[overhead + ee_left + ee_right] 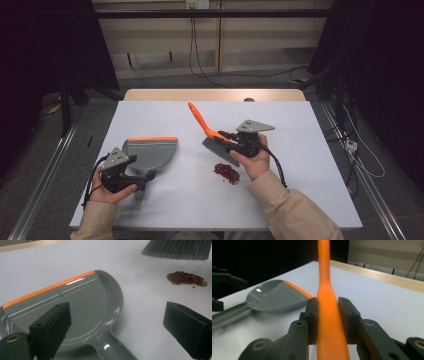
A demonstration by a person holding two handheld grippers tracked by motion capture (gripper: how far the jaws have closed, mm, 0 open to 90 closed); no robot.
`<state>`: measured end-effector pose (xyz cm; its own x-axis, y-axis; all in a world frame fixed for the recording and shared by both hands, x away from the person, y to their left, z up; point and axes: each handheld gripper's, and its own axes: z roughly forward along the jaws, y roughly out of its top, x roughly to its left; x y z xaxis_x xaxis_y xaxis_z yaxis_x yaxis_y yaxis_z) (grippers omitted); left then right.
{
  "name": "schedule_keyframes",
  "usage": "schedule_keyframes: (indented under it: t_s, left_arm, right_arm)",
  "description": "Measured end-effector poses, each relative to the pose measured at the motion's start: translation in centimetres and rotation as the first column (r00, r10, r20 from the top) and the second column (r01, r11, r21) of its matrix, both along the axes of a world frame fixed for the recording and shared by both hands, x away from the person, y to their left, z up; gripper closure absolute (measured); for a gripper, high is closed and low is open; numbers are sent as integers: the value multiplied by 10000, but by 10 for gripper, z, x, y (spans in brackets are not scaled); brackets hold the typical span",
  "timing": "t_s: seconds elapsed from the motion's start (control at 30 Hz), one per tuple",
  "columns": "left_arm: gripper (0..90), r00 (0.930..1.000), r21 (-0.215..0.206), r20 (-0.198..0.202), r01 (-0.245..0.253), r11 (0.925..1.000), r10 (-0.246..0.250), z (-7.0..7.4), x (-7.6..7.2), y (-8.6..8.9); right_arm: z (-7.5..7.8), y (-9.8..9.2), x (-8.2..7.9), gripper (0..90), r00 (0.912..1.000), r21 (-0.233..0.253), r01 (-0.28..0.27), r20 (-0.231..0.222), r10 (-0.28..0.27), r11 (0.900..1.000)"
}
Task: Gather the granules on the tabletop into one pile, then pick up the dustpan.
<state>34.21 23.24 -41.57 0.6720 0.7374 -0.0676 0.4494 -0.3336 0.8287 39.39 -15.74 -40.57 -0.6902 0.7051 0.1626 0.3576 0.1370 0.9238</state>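
A grey dustpan [150, 152] with an orange lip lies flat on the white table, left of centre. My left gripper [137, 176] is open at its handle; in the left gripper view the jaws stand wide apart on either side of the dustpan [82, 300]. My right gripper [225, 136] is shut on the orange handle of a brush [200, 120], and the grey bristles [218, 149] hang just above the table. In the right gripper view the handle [325, 277] rises between the pads. A small pile of red beans [227, 173] lies in front of the bristles, right of the dustpan.
The white tabletop [300, 150] has free room on its right and far sides. A wooden edge [215, 95] runs along its back. Cables [195, 50] and dark stands are on the floor beyond. The left gripper [227, 280] shows at the far left of the right gripper view.
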Motion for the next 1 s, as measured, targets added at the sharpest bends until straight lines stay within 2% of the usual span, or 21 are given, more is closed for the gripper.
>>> schedule_keyframes:
  t_s: [0.17,0.27,0.33,0.43,0.6,0.77,0.87,1.0]
  left_arm:
    - [102,9991,560,-303,-262,9981,280,-6,-4,0]
    - [114,9980,1086,-350,-478,9929,519,-9,-6,0]
    - [116,9970,1116,-430,-586,9920,637,-11,-6,0]
    - [134,9964,1452,-457,-641,9873,714,-14,-6,1]
    - [137,9920,1532,-677,-954,9836,1068,-18,-8,7]
    - [150,9834,1522,-954,-1389,9786,1544,-19,-8,18]
    - [170,9805,1612,-1056,-1478,9758,1660,-21,-8,22]
    - [246,9783,1464,-1381,-1340,9801,1544,-24,-4,25]
  right_arm:
    - [-5,-27,-8,714,9993,73,375,-95,-374,9993]
    - [-8,-40,-13,714,9982,87,591,-146,-590,9982]
    - [-9,-46,-17,714,9976,41,686,-99,-686,9976]
    - [-11,-54,-20,714,9968,-43,794,-63,-794,9968]
    - [-13,-64,-24,714,9949,-113,1005,-107,-1007,9949]
    - [-14,-70,-27,714,9938,-23,1103,-168,-1104,9939]
    - [-14,-71,-28,714,9937,16,1112,-158,-1112,9938]
    - [-15,-72,-29,714,9936,16,1119,-182,-1119,9937]
